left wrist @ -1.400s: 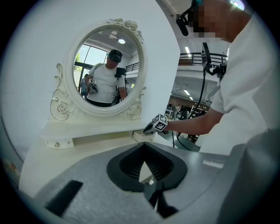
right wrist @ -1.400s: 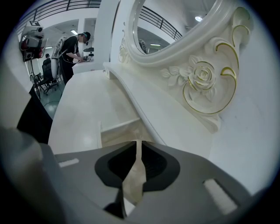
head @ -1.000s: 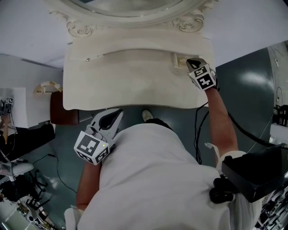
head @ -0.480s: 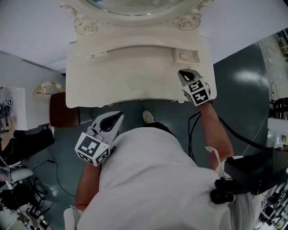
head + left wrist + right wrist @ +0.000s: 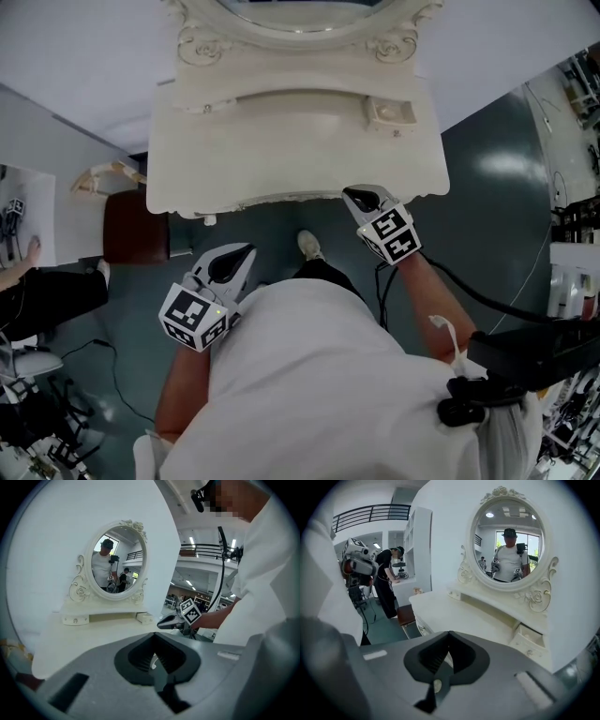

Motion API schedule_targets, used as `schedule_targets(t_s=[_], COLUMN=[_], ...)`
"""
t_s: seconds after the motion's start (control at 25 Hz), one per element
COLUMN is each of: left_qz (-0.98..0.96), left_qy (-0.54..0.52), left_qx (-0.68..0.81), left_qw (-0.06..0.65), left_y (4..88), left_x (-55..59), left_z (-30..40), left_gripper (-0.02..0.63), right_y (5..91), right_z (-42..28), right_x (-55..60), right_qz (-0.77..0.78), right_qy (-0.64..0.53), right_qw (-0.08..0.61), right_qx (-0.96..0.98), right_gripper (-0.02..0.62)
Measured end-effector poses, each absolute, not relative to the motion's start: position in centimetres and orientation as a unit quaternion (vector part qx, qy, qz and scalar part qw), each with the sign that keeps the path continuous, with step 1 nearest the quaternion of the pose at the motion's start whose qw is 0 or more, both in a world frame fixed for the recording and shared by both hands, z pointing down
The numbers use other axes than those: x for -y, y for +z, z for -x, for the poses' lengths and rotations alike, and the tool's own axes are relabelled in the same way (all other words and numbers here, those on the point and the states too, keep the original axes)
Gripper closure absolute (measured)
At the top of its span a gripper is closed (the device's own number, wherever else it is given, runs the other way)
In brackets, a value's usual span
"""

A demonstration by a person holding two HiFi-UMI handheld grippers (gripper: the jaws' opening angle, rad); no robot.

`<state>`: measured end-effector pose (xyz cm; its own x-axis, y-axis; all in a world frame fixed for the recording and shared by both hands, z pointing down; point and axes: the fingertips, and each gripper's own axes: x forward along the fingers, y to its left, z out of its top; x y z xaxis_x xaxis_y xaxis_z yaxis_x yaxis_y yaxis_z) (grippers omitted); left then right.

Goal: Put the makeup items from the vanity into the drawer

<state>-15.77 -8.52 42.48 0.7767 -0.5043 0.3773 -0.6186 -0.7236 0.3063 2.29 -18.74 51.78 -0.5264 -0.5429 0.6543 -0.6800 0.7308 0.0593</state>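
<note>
Cream-white table (image 5: 281, 164) showed no makeup on top, its far-right drawer (image 5: 391, 112) gaped open, and left tongs (image 5: 246, 252) and right tongs (image 5: 351, 194), both closed on nothing, might knock it if swung carelessly.

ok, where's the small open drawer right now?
Head view: the small drawer is open at the right end of the back shelf on the vanity, under the mirror frame. The right gripper hovers off the front edge, apart from it.
</note>
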Motion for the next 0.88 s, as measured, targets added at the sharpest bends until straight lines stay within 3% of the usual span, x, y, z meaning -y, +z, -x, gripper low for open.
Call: schedule_targets(t_s=[0.36, 0.88], left_qz=[-0.921, -0.919], left_qy=[0.133, 0.128], left_qx=[0.302, 0.308], left_qw=[0.207, 0.21], left_y=[42.9, 44.1], left_x=[3.1, -3.0], left_z=[19.5, 22.8], left_gripper=[0.604, 0.604], right_y=[51.4, 51.1], right_z=[6.1, 12.5], right_x=[9.1, 1.0], right_qz=[-0.309, -0.27], right_qy=[0.104, 0.103], right_qw=[0.315, 0.298], right_qx=[0.891, 0.91], right_gripper=[0.595, 0.595])
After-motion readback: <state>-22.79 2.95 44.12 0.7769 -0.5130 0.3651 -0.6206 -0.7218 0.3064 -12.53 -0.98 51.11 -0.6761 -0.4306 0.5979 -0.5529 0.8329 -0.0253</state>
